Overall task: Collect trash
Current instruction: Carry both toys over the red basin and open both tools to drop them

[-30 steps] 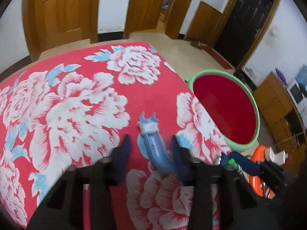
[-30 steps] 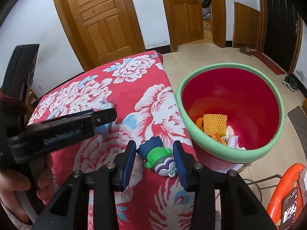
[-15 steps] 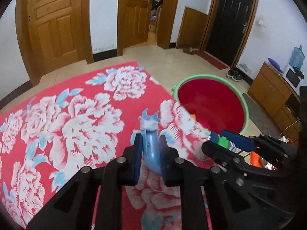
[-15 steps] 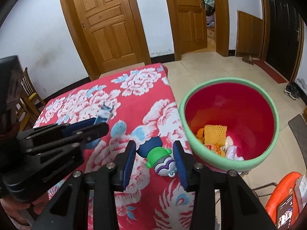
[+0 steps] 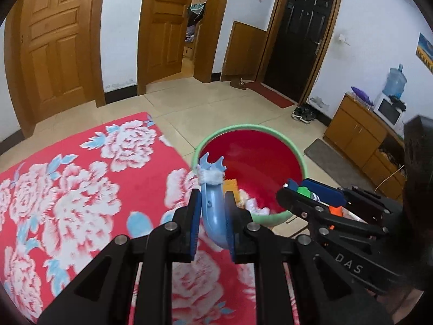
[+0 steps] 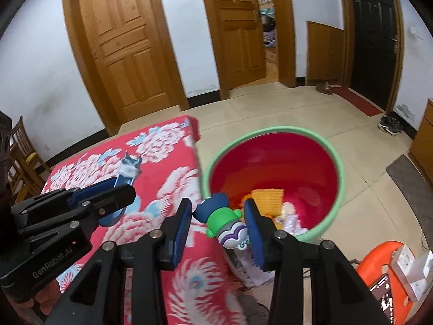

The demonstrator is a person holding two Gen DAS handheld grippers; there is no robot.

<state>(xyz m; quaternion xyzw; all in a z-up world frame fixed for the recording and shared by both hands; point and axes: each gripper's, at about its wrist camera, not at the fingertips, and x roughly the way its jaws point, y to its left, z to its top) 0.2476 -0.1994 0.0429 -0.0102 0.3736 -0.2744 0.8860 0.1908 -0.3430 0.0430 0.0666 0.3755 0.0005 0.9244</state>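
Note:
My left gripper (image 5: 213, 198) is shut on a curved blue plastic piece (image 5: 216, 222) with a white fuzzy band. It holds the piece above the table's right edge, with its forked tip over the bin's near rim. My right gripper (image 6: 217, 209) is shut on a small toy figure (image 6: 223, 218) with a blue head, green body and purple-white base, held by the rim of the green bin (image 6: 270, 129). The bin's red inside holds a yellow mesh scrap (image 6: 268, 196) and pale wrappers. Each gripper shows in the other's view: the right gripper (image 5: 311, 191) and the left gripper (image 6: 119, 188).
The table wears a red cloth with white flowers (image 5: 81, 189), and the bin stands on the tiled floor just off its right edge. An orange object (image 6: 379, 265) carrying a phone sits low on the right. A wooden cabinet (image 5: 351, 132) lines the right wall; a chair (image 6: 24, 157) stands left.
My left gripper closed on the blue piece and lifted it off the cloth toward the bin. My right gripper, still holding the toy, rose and moved toward the bin's rim.

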